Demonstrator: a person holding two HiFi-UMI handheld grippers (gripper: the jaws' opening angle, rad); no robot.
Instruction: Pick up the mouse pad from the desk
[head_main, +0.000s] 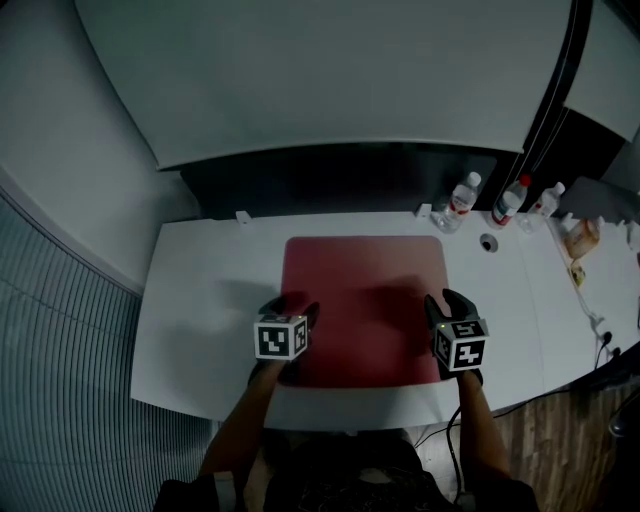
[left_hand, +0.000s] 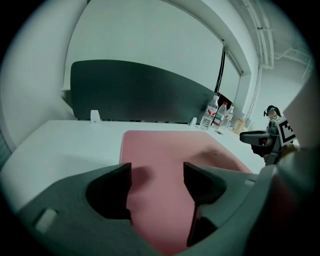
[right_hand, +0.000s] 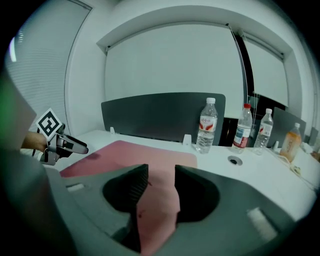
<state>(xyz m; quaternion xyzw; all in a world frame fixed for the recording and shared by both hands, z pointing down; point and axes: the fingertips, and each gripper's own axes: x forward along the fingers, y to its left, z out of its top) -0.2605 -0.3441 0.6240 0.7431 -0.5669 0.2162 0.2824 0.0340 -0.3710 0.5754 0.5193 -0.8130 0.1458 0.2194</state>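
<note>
1. Approach is the step in hand: neither gripper is holding anything, and the mouse pad (head_main: 365, 300) is lying flat on the white desk (head_main: 200, 300), not yet lifted.
2. At the left, the left gripper (head_main: 292, 308) is hovering over the pad's near left part. Its own view is showing the jaws standing well apart, with only red pad surface behind the gap and nothing pinched.
3. In the middle, the pad is sitting square to the person, its near edge close to the desk's front edge and its far edge towards the dark partition (head_main: 340, 175).
4. At the right, the right gripper (head_main: 447, 300) is hanging over the pad's right edge. Its fingers are spread too, though more narrowly, and are pressing on nothing.
5. Further right, three bottles (head_main: 465, 195) are standing well apart from the pad, so they are probably not going to interfere.
6. Next, each gripper is likely needing to reach an edge of the pad and work one finger under it before closing; the pad looks thin and flat, so a straight pinch from above is likely to slip.
</note>
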